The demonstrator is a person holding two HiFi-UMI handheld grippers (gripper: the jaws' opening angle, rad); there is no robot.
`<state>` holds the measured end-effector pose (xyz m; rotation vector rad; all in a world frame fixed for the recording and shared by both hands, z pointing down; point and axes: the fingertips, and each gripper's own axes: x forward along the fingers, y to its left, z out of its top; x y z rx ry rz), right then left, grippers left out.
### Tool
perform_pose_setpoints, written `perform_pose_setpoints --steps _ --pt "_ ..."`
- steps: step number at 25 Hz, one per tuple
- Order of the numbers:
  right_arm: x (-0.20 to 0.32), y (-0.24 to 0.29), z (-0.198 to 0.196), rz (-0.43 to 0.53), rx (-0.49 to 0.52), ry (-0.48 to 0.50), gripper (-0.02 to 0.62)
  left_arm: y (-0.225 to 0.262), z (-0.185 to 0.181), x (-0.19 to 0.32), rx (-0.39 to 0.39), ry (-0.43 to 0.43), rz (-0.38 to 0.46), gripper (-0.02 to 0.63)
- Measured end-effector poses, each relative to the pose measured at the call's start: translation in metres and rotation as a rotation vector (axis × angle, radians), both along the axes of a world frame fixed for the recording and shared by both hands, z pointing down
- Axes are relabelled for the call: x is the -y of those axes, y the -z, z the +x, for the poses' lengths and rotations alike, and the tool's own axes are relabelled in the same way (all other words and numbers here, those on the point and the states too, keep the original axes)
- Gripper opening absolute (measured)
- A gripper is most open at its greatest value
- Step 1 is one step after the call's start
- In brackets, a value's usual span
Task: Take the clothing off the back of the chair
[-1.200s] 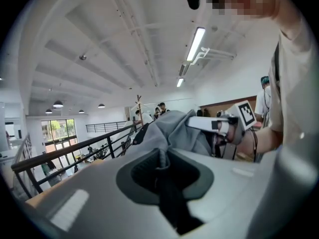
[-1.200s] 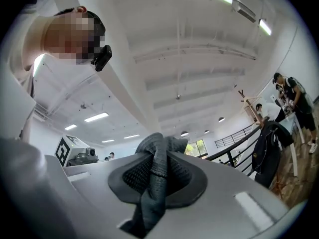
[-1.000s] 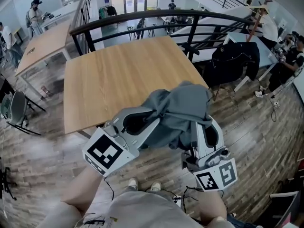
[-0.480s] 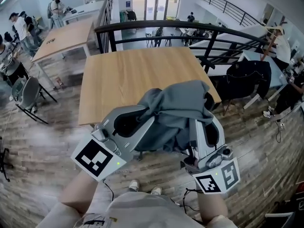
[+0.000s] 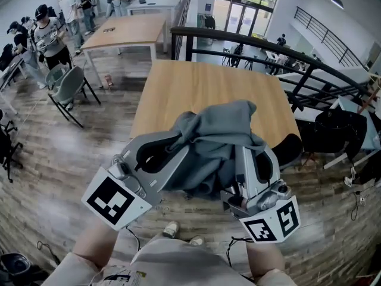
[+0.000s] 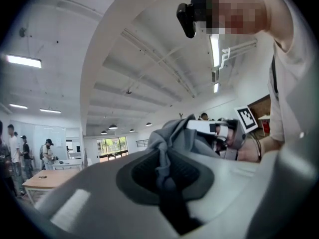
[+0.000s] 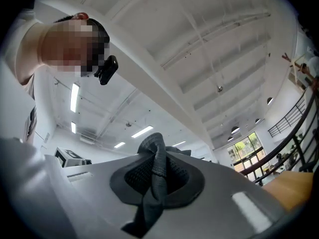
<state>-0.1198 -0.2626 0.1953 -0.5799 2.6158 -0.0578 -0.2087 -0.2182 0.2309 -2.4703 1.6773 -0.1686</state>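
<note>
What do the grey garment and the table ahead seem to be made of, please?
The garment looks like soft, matte knit fabric: it bunches in limp folds and shows ribbing. The table looks like light wood or wood-look laminate, satin: grain lines show, but which I cannot tell.

crumpled grey clothing (image 5: 217, 145), bunched up above the floor
</note>
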Motion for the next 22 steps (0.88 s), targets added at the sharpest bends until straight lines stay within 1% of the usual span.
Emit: perform_pose_setpoints --steps 6,9,11,15,20,22 --pt "-0.033 0.002 -0.058 -0.003 0.006 0.125 0.025 0.004 -0.051 -0.046 0.012 0.114 -0.003 0.040" --pt "-0.048 0.003 -0.081 0.007 -0.009 0.160 0.025 0.003 -0.070 -0.066 0.041 0.178 -0.016 0.040" --pt "-0.056 0.003 -0.094 0.010 -0.016 0.184 0.025 0.002 -0.081 -0.076 0.039 0.215 -0.019 0.040" --pt "-0.075 0.001 -0.116 0.000 -0.006 0.248 0.025 0.002 -0.099 -0.099 0.019 0.262 -0.025 0.038" --pt "-0.093 0.002 -0.140 -0.025 0.003 0.316 0.026 0.006 -0.121 -0.123 0.045 0.319 -0.027 0.039" --pt "-0.099 0.003 -0.148 -0.033 -0.002 0.342 0.026 0.008 -0.130 -0.130 0.040 0.345 -0.030 0.038"
